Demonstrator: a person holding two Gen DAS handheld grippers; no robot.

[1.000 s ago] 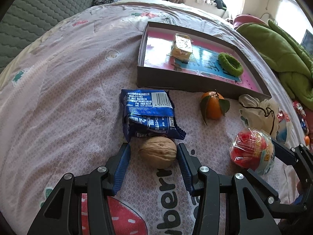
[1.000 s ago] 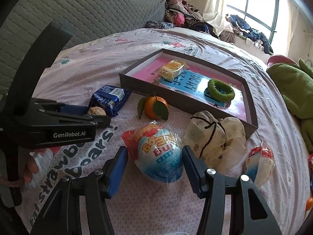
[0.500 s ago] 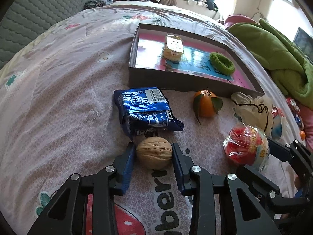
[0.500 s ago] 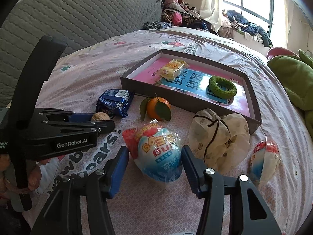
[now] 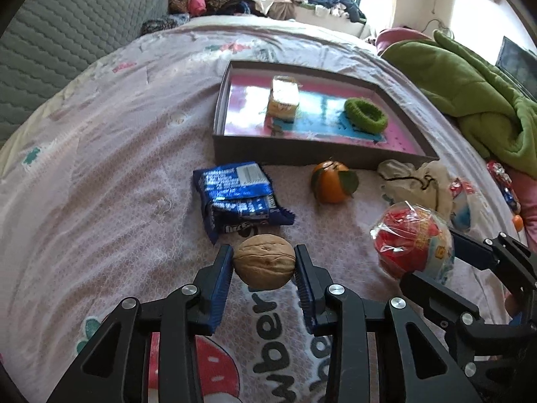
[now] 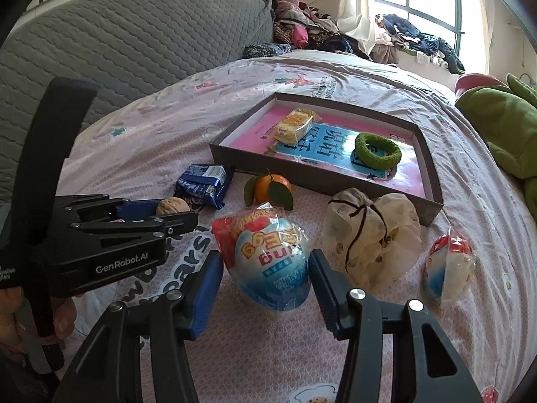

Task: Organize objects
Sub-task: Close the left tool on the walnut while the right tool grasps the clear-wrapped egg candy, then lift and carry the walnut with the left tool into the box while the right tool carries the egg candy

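Note:
My left gripper [image 5: 264, 263] is shut on a brown walnut [image 5: 264, 265] and holds it just above the pink bedspread; the walnut also shows in the right wrist view [image 6: 173, 207]. My right gripper [image 6: 266, 270] is shut on a wrapped egg-shaped toy [image 6: 270, 262] in red, white and blue film, lifted off the bed; the toy also shows in the left wrist view [image 5: 414, 241]. A shallow grey box [image 5: 221, 144] with a pink and blue floor lies ahead, holding a yellow snack pack [image 5: 283, 99] and a green hair ring [image 5: 365, 114].
On the bedspread lie a blue snack packet [image 5: 238, 194], a tangerine with leaves [image 5: 330, 181], a cream drawstring pouch [image 6: 372, 238] and a second wrapped toy [image 6: 449, 268]. A green blanket [image 5: 476, 100] is heaped at the right. A grey quilted headboard [image 6: 134, 33] stands behind.
My left gripper's fingers closed from either side onto the walnut and raised it. My right gripper closed on the egg toy and lifted it a little.

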